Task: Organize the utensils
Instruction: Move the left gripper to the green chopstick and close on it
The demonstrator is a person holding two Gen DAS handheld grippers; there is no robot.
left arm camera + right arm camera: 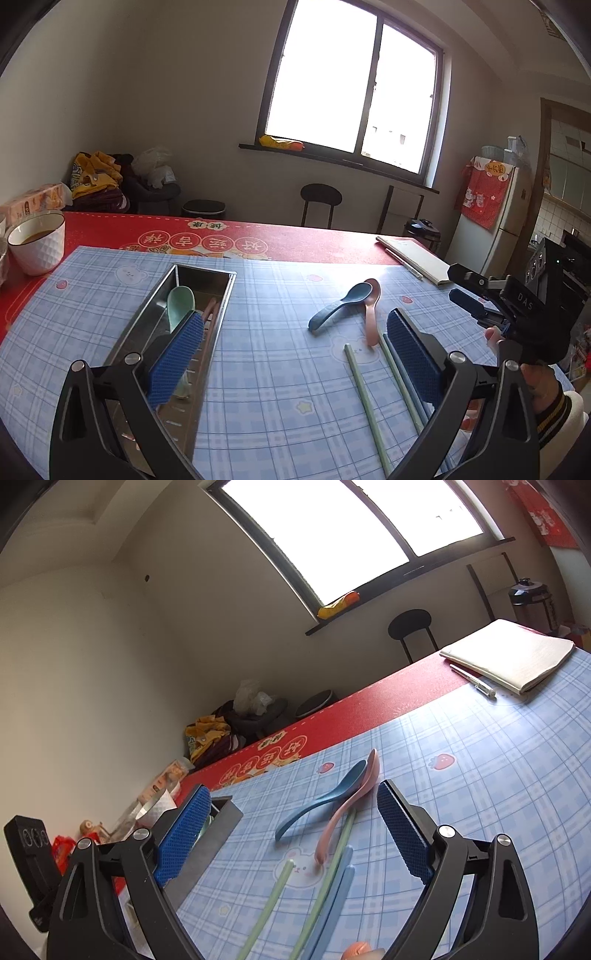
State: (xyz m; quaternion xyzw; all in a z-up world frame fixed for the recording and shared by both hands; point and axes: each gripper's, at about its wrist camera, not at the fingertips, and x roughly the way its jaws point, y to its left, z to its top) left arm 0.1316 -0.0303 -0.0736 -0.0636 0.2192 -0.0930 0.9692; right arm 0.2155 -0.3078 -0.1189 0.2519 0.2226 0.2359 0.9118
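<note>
Both tools, left tool [291, 350] and right tool [291, 827], gaped wide and empty; blue spoon [338, 304] lay right of the steel tray [147, 314].

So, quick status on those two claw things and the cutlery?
Left gripper and right gripper open, empty. Green spoon in metal tray. Blue spoon, pink spoon on mat. Nothing blocking.

On the red tablecloth [303, 240] in front of you, round emblems hold Chinese characters, seen upside down and hard to read. The right gripper [466, 286] has "DAS" on its black body. The fridge cloth [484, 192] shows characters too small to read.
</note>
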